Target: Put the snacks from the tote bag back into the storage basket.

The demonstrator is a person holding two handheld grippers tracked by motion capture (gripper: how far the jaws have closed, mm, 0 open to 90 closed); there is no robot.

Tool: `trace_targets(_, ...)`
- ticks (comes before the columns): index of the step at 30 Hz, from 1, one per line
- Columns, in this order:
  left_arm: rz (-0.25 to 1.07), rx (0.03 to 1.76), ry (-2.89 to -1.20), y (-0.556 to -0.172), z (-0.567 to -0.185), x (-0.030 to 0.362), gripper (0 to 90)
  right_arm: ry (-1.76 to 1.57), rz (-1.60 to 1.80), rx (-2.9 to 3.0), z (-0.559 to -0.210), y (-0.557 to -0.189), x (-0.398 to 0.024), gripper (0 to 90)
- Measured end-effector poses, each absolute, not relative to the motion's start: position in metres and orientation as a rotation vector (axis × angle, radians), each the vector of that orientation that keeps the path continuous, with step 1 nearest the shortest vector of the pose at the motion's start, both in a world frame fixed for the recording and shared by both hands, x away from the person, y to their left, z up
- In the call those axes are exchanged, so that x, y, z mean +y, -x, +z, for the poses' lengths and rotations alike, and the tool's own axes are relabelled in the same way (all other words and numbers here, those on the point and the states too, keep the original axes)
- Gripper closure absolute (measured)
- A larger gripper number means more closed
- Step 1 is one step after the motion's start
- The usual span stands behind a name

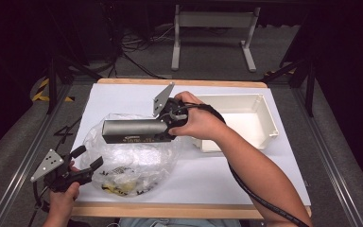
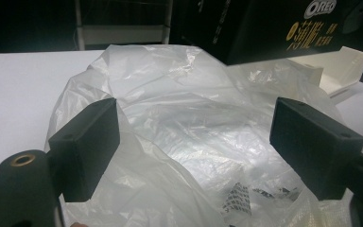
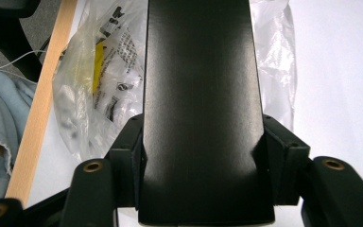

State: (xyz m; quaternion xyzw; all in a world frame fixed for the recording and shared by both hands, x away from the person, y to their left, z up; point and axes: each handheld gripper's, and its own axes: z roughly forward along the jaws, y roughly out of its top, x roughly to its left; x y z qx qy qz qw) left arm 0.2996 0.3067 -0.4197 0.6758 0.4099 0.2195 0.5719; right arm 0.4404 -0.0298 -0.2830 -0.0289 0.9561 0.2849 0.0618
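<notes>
Holding a long dark box (image 1: 133, 131) level above a crumpled clear plastic bag (image 1: 127, 163), the right hand-held gripper (image 1: 166, 124) clamps the box's right end between its two black jaws. In the right gripper view the box (image 3: 198, 109) runs straight away from the camera, its flat dark face filling the gap between the jaws, whose pads press on both of its long sides. In the left gripper view one end of the box (image 2: 283, 28) shows printing: an Oreo logo and yellow characters, marking it as a biscuit box.

The plastic bag lies on the white worktop (image 1: 123, 97), near its front left corner, close to the wooden front edge (image 1: 170, 209). Small packets with yellow and black print (image 1: 118, 182) lie inside the bag, at the end nearest the person.

The left hand-held gripper (image 1: 86, 160) sits low at the bag's left edge, its jaws spread wide and pinching nothing. In the left gripper view the bag (image 2: 184, 118) billows up between and beyond the two open jaws, with the film lying against the left one.

A shallow cream plastic tray (image 1: 264, 120) rests on the worktop to the right of the right hand (image 1: 196, 120), just behind the forearm. A black cable (image 1: 260, 198) trails from the right hand-held gripper along the arm. The legs of a pale metal stand (image 1: 212, 38) rise from the grey floor behind the worktop.
</notes>
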Motion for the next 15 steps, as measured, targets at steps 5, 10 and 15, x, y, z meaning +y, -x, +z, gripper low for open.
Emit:
trace_targets(5, 0.517, 0.969, -1.580, -0.300, -0.421, 0.306, 17.6, 0.087, 0.869, 2.883, -0.275, -0.442, -0.043, 43.5)
trace_targets(10, 0.520, 0.969, -1.578, -0.300, -0.420, 0.306, 17.7, 0.087, 0.863, 2.867, -0.268, -0.442, -0.058, 43.5)
trace_targets(15, 0.516, 0.969, -1.586, -0.301, -0.421, 0.306, 17.6, 0.066, 0.866, 2.856, -0.261, -0.442, -0.073, 43.5)
